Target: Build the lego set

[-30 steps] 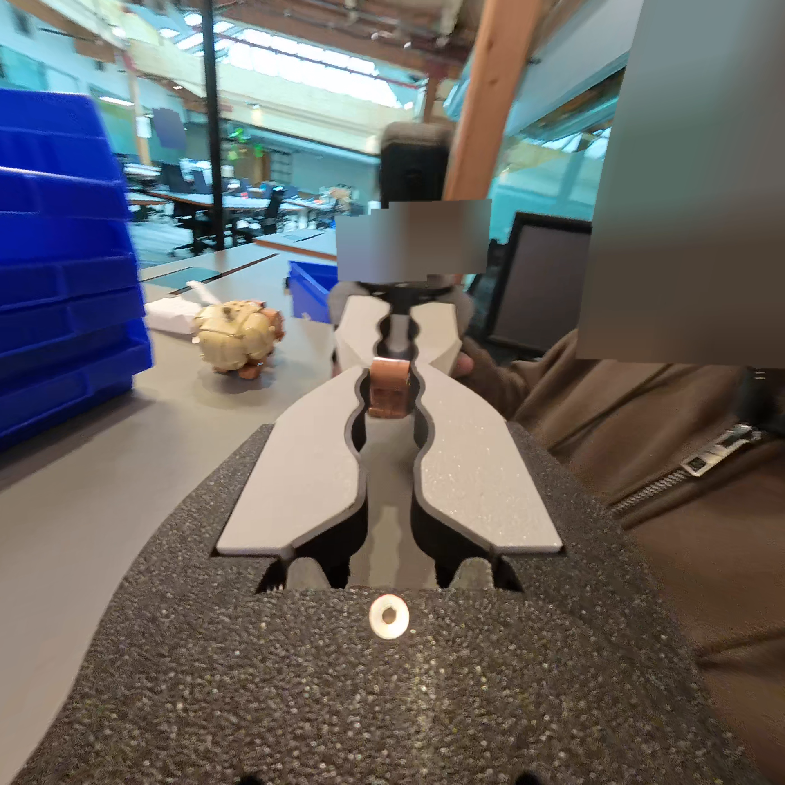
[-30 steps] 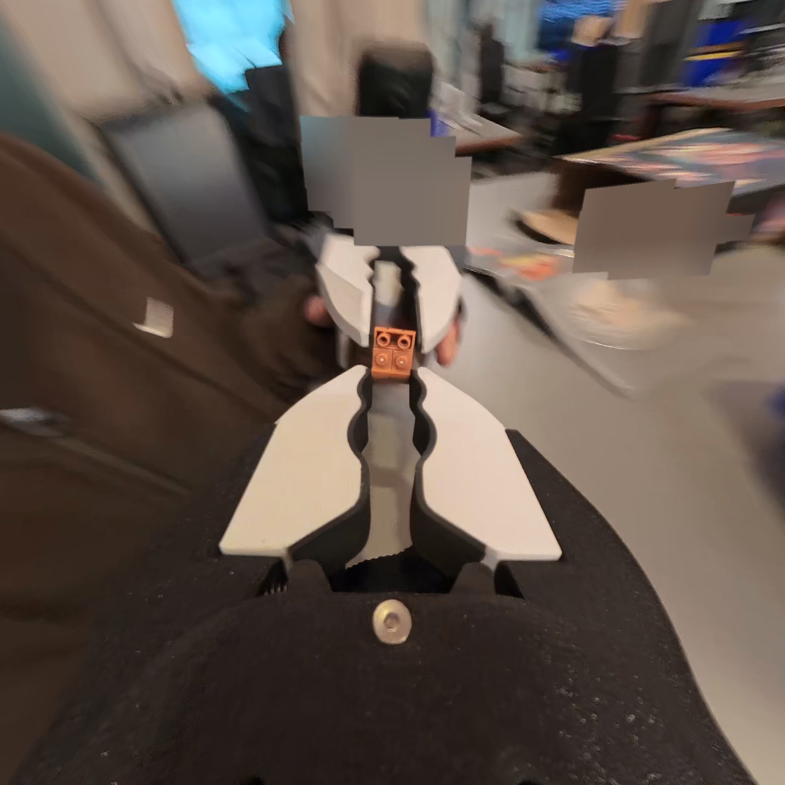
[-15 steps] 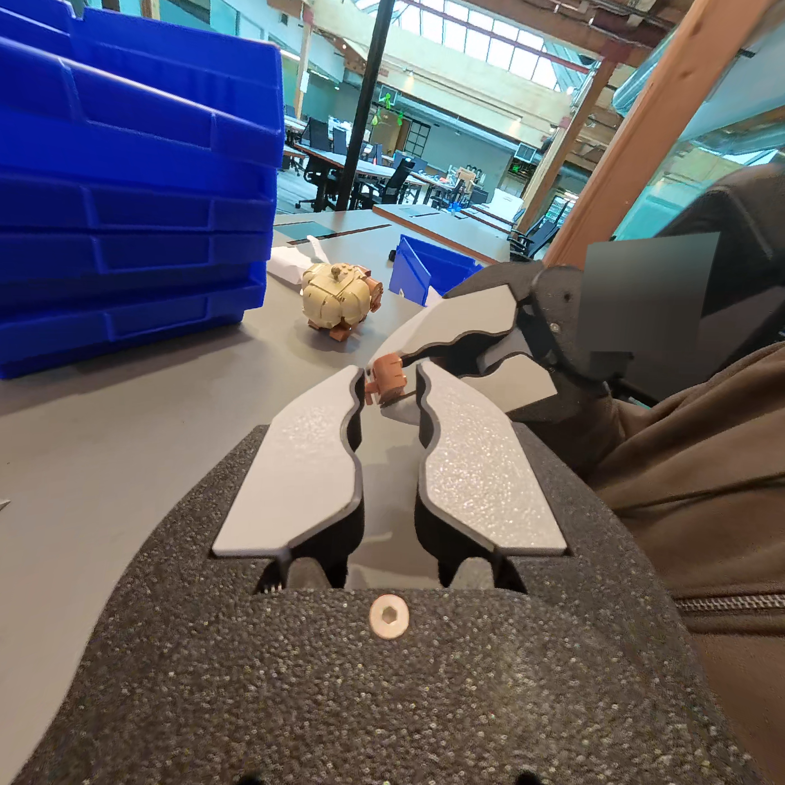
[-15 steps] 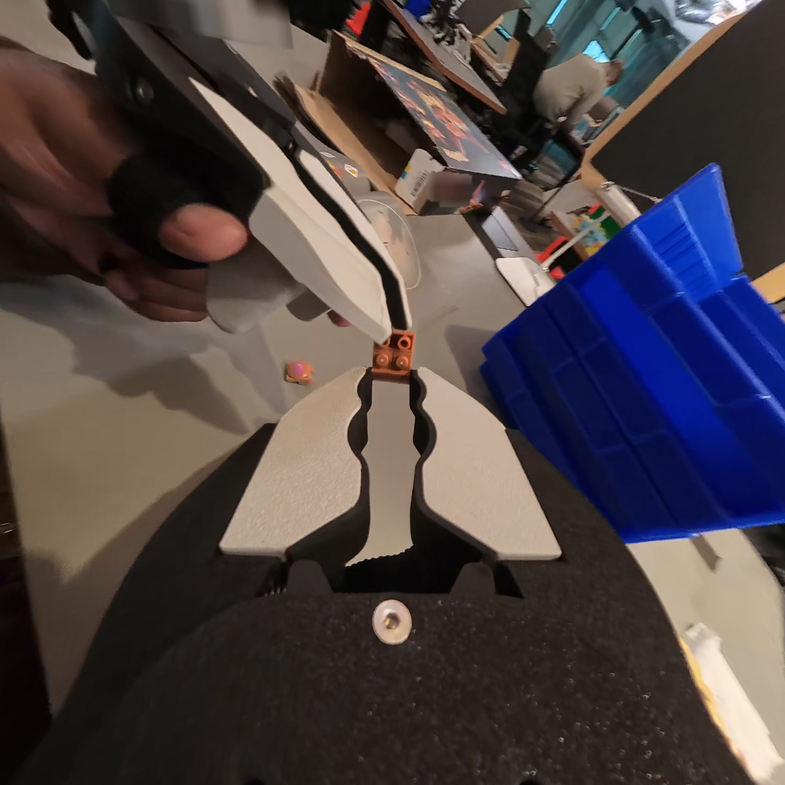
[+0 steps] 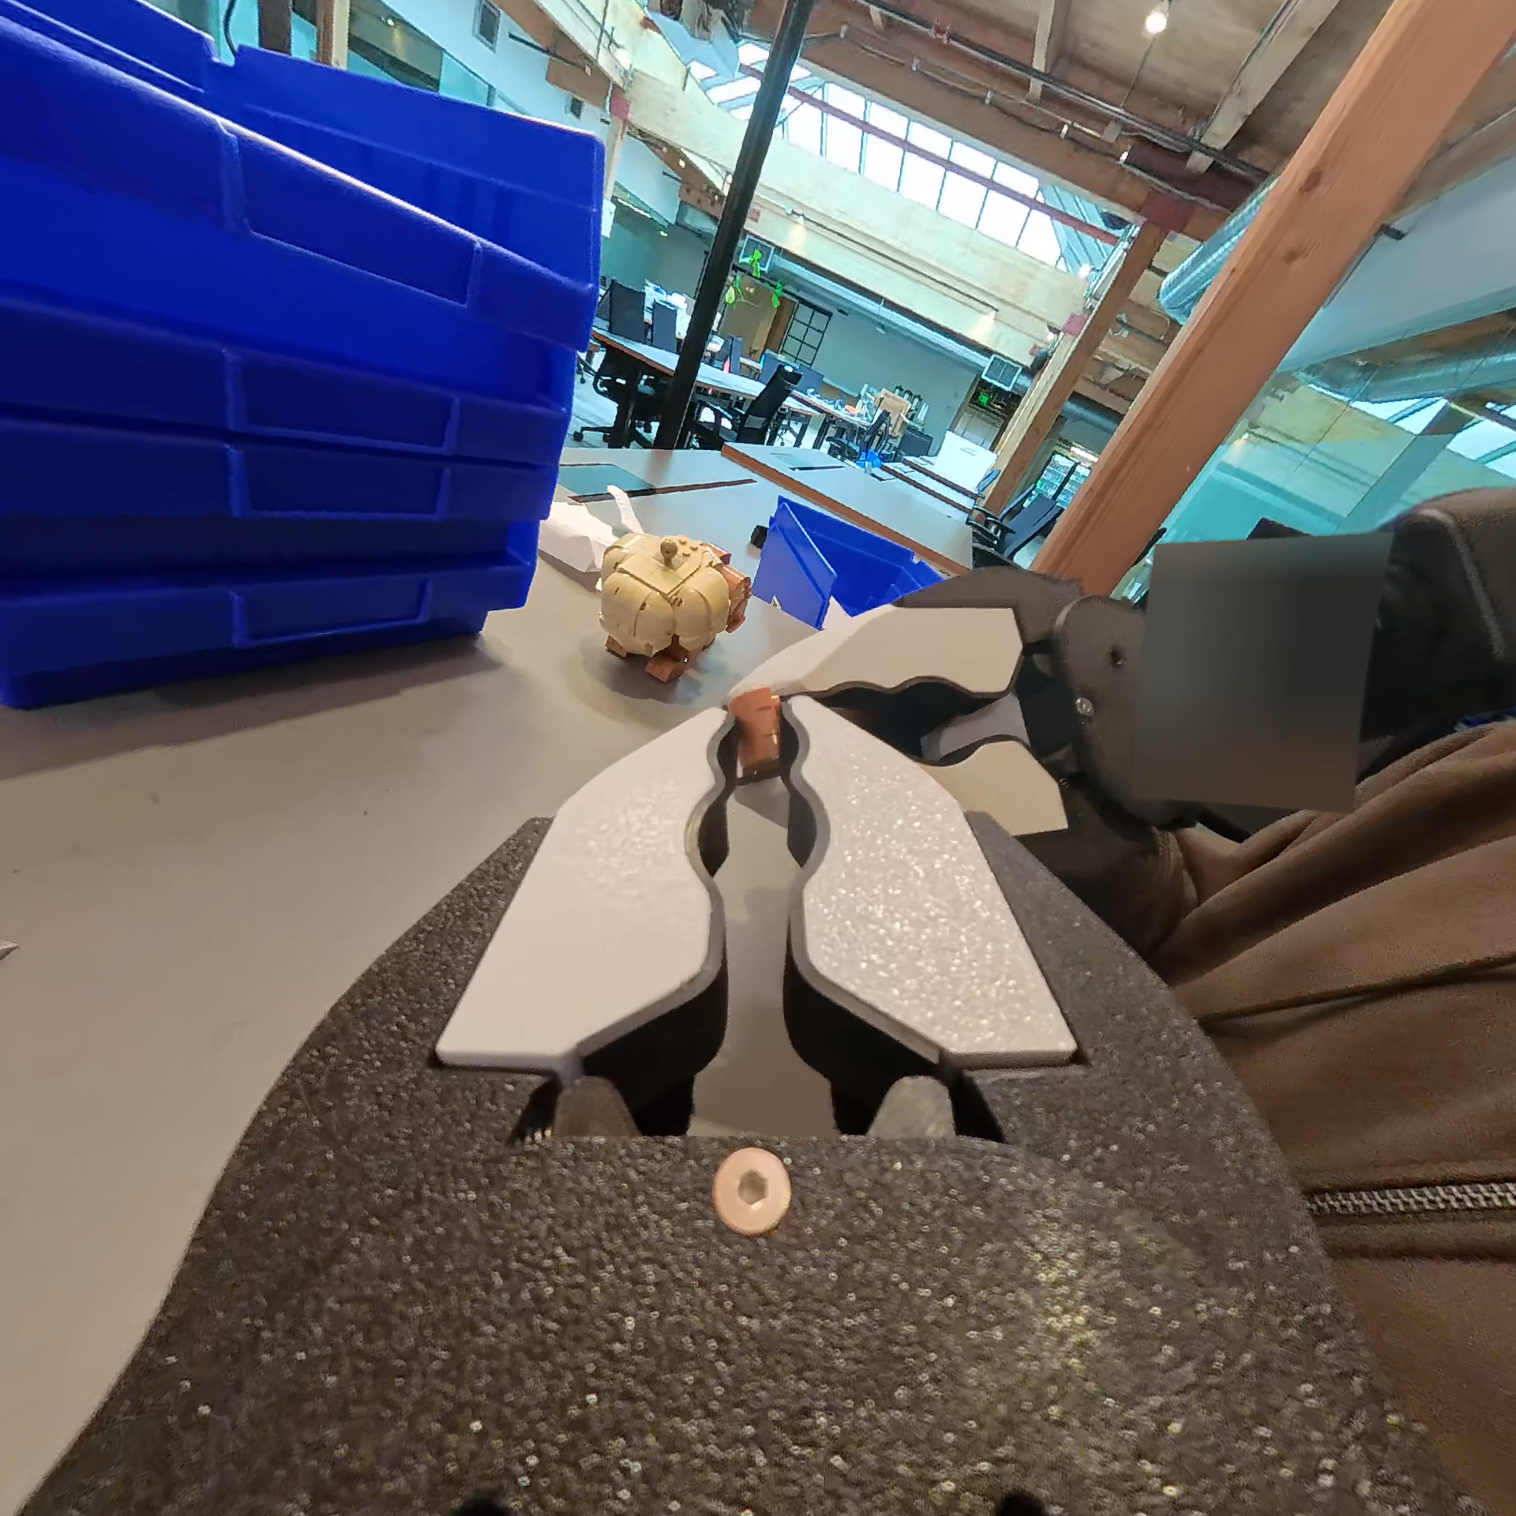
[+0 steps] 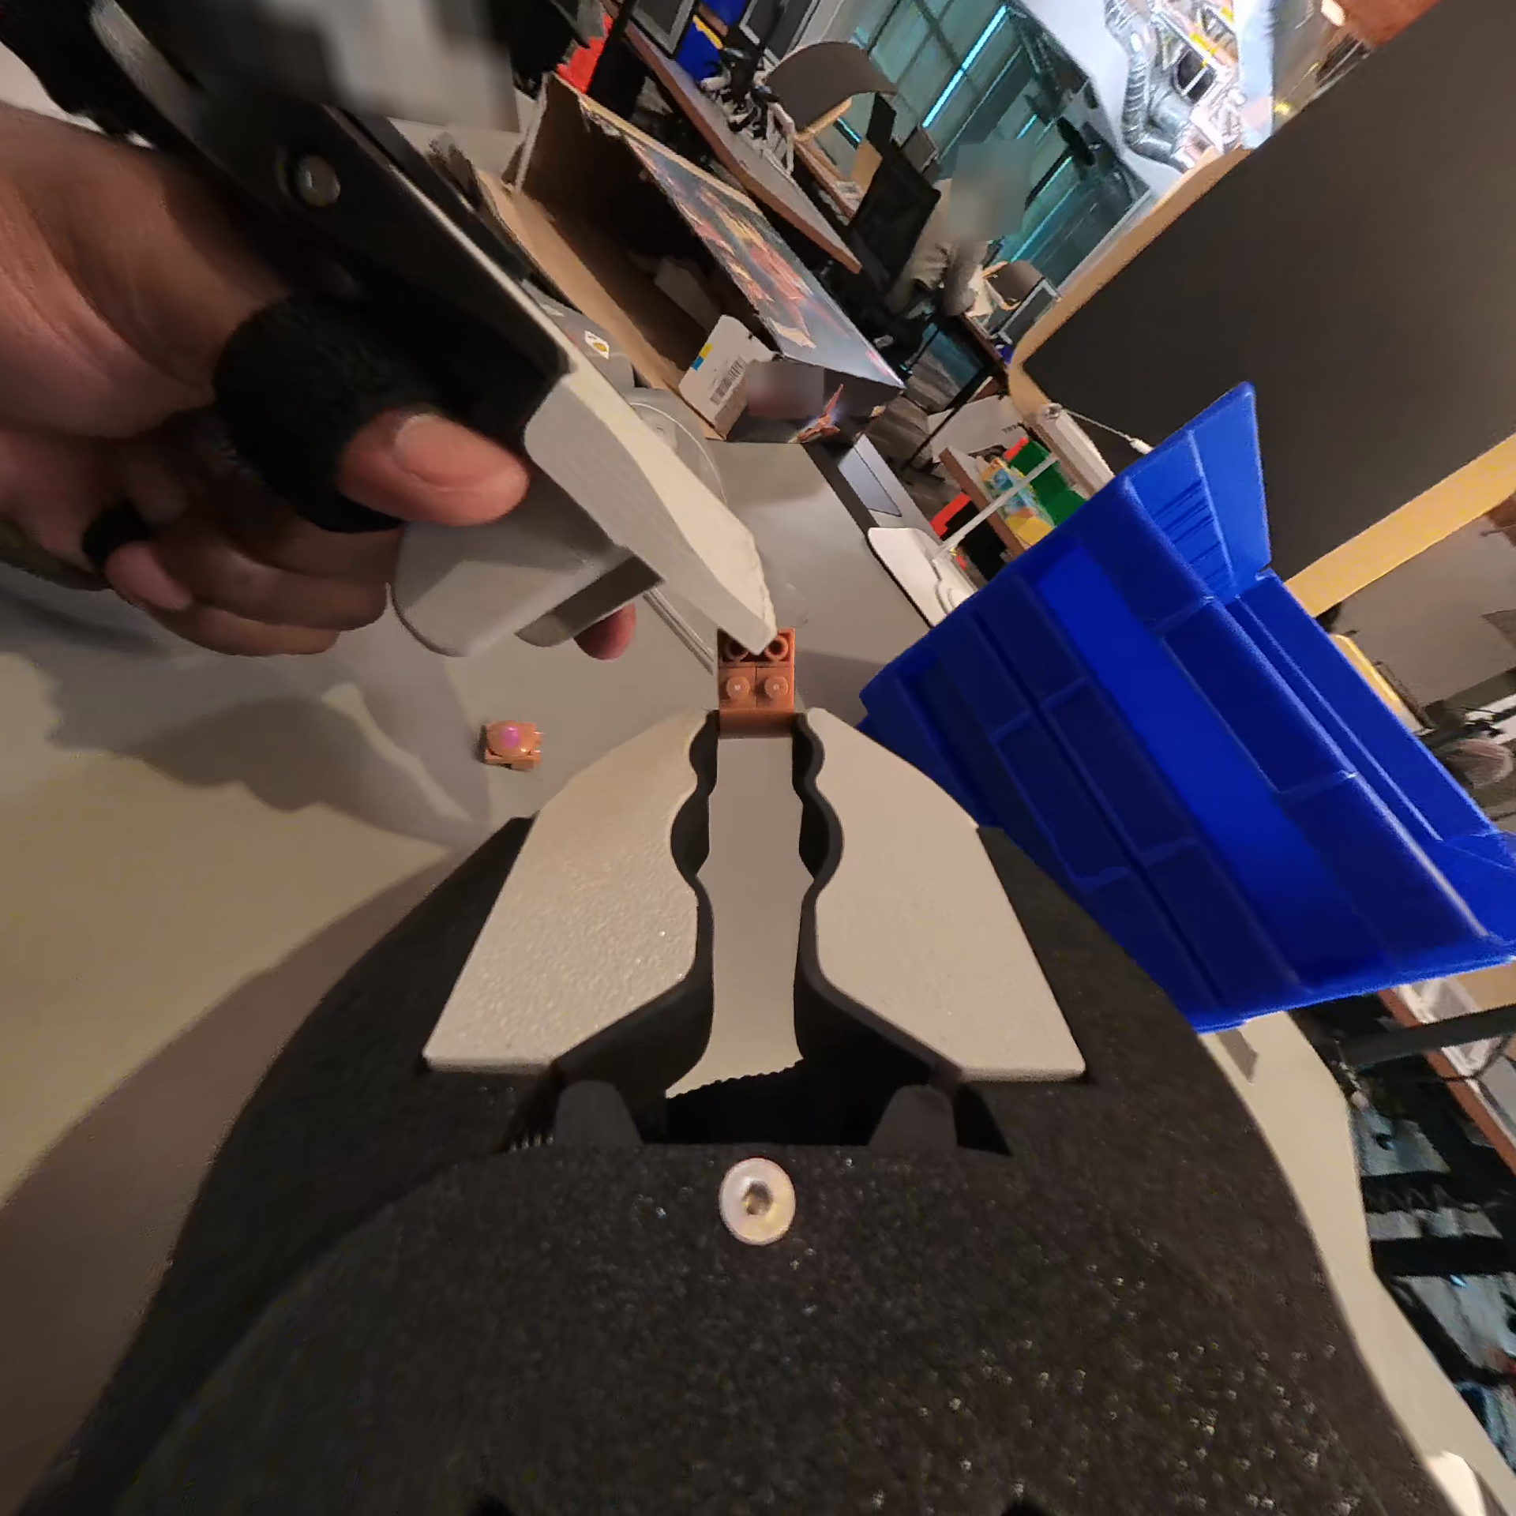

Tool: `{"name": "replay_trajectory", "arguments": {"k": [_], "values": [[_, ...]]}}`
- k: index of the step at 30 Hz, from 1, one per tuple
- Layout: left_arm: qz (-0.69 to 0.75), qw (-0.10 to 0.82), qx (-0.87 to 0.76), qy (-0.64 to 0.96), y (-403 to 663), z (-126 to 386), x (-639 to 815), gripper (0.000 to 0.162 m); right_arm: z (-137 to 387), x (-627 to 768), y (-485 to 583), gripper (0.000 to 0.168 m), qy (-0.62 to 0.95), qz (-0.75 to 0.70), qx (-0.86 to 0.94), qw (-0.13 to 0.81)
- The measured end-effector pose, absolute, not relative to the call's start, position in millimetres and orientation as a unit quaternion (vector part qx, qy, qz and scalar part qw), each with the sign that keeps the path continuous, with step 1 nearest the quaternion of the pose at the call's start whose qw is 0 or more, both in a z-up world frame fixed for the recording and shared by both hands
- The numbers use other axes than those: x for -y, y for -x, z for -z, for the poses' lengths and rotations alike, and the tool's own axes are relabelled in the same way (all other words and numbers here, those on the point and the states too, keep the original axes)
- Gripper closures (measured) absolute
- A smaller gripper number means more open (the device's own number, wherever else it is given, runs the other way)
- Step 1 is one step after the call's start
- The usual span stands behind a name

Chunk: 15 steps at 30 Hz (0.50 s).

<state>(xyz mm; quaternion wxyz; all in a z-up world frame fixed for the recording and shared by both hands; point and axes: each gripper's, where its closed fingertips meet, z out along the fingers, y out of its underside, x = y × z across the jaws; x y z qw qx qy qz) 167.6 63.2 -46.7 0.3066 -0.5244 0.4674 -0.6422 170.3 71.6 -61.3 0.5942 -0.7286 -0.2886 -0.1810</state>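
Note:
A small brown Lego piece [image 5: 756, 728] is held in mid-air between both grippers. My left gripper [image 5: 756, 720] is shut on it from one end. My right gripper [image 6: 756, 715] is shut on its other end, with the piece's studs [image 6: 755, 685] facing the camera. In the left wrist view the right gripper's fingers [image 5: 902, 656] come in from the right. In the right wrist view the left gripper's fingers [image 6: 656, 533] come in from the upper left, held by a hand [image 6: 205, 426]. A round tan Lego model [image 5: 664, 603] stands on the grey table [image 5: 246, 820].
A tall stack of blue bins [image 5: 246, 394] stands at the left, and also shows in the right wrist view [image 6: 1189, 779]. A small blue bin [image 5: 828, 566] sits behind the model. A small brown piece with a pink dome [image 6: 513, 742] lies on the table. A cardboard box [image 6: 738, 246] stands farther back. Both grippers' tips are close together, under 4 cm apart. Left tips and right tips are each some 20 cm from the round tan Lego model [image 5: 664, 603].
My left gripper has closed onto the brown piece that the right gripper holds. Both grippers swung from facing the person toward the table and bins.

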Motion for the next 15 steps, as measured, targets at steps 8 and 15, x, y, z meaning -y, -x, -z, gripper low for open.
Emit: {"name": "replay_trajectory", "arguments": {"k": [8, 15], "values": [[0.633, 0.318, -0.481, 0.517, -167.3, 47.6, -59.6, 0.162, 61.8, -74.8, -172.6, 0.162, 0.710, 0.233, 0.295, 0.595], [0.596, 0.343, -0.451, 0.569, -176.6, 64.2, -75.4, 0.162, 87.2, -80.8, -188.7, 0.168, 0.738, 0.259, 0.283, 0.555]]}}
